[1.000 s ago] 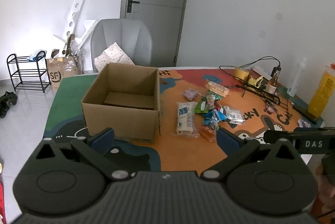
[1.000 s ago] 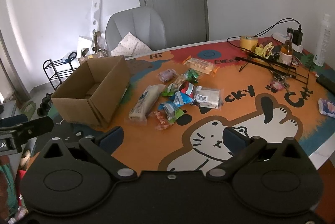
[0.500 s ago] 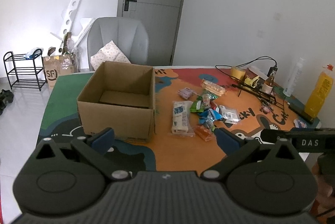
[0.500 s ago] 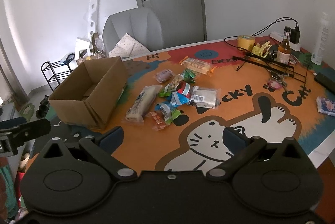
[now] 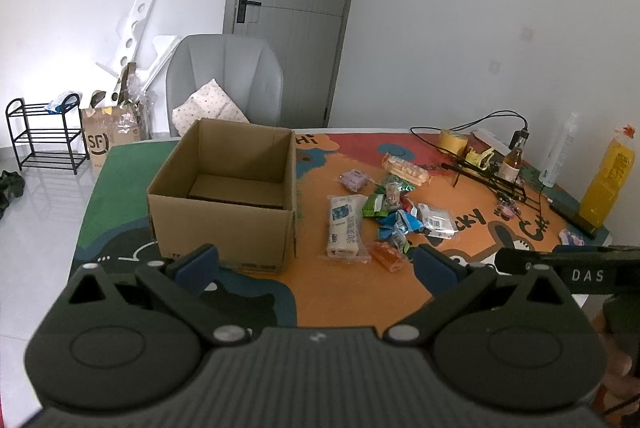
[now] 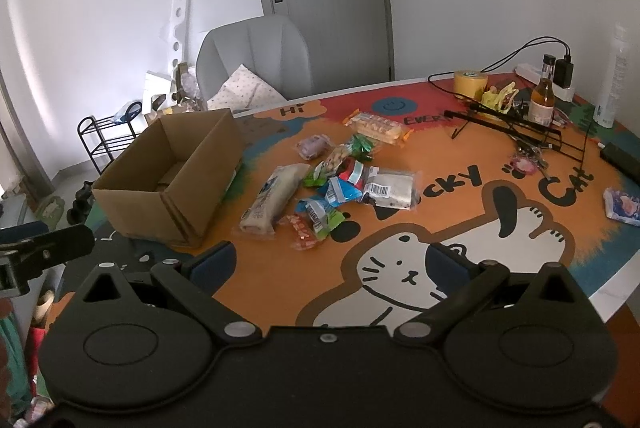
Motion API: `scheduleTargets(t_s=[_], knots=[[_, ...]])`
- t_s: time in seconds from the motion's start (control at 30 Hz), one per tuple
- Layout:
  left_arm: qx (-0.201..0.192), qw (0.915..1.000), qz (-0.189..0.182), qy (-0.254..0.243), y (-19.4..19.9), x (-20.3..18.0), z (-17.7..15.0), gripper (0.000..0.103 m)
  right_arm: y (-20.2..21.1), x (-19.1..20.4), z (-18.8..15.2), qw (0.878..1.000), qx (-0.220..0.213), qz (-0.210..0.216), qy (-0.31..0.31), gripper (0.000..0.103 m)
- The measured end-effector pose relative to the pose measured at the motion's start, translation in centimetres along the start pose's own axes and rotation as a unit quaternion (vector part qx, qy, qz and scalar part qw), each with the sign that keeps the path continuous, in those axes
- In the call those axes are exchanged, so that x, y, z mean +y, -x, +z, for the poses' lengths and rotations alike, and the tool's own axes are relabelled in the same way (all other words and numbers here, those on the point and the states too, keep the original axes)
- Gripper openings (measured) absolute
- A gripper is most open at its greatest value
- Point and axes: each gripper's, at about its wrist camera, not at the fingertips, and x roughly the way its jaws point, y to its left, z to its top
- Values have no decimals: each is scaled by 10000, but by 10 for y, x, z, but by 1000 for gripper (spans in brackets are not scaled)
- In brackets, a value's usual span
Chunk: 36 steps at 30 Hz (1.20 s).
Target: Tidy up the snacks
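An open cardboard box (image 5: 224, 188) (image 6: 168, 180) stands empty on the left of the cartoon table mat (image 5: 352, 288) (image 6: 440, 212). To its right lies a heap of snack packets (image 5: 392, 216) (image 6: 340, 180), among them a long white bread pack (image 5: 343, 228) (image 6: 272, 202), a purple packet (image 5: 354, 179) (image 6: 314, 146) and a biscuit pack (image 5: 404, 167) (image 6: 376, 126). My left gripper (image 5: 316, 262) is open, held back from the table's near edge with nothing between its fingers. My right gripper (image 6: 330, 266) is open too, over the near edge, apart from the snacks.
A bottle (image 6: 542, 96), tape roll (image 6: 470, 82), black wire stand (image 6: 516, 132), cables and a yellow bottle (image 5: 608, 184) crowd the table's right side. A small packet (image 6: 622, 206) lies at the right edge. A grey chair (image 5: 228, 80) stands behind the box.
Both grippers have drawn slightly back and up from the table, so box and snacks look a little farther away. Nothing on the table has moved.
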Motion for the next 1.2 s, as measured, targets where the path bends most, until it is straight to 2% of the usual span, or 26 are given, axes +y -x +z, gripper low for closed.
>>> scheduleTargets(t_s=[0.83,1.2], knots=[[-60,9999,-85,-51,0,-3,2,103,-3,-1,0,10000,-38,0,-1,103],[-79,9999,-83,-31,-29,-2,9,103,-25,-15,-5,9997,-75,-55,-247,103]])
